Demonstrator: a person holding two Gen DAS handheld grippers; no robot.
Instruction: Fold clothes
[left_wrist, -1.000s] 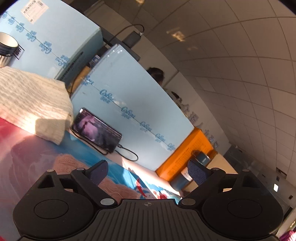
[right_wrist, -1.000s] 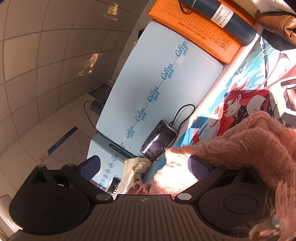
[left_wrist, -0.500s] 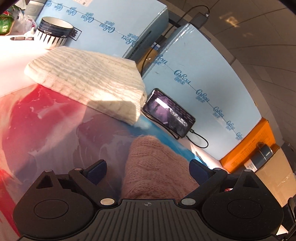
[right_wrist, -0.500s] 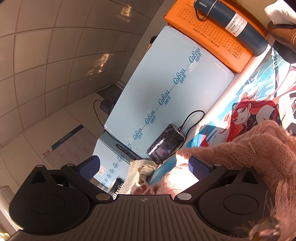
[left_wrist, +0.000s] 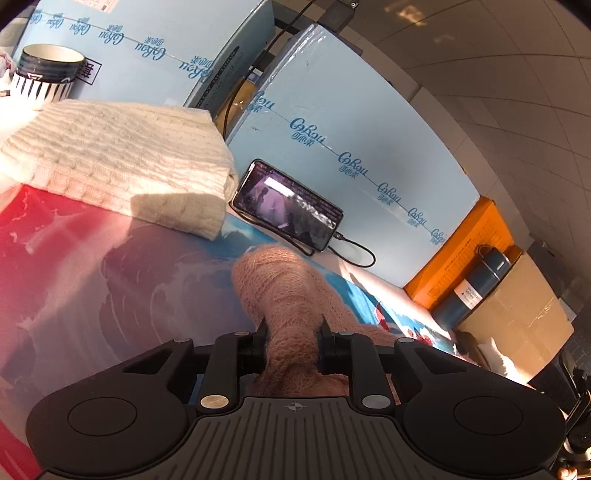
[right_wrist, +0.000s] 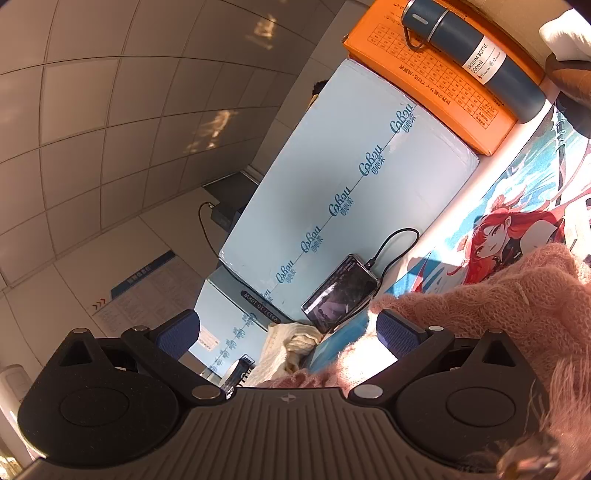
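While the left gripper (left_wrist: 291, 338) pinches a bunched sleeve of the pink sweater (left_wrist: 280, 288) and the right gripper (right_wrist: 286, 334) gapes empty, folding looks barely begun, so carrying that sleeve across seems next.

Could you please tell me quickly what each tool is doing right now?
Left tool: closed on a bunched part of the pink sweater.
Right tool: open, holding nothing; the sweater lies against its right finger.
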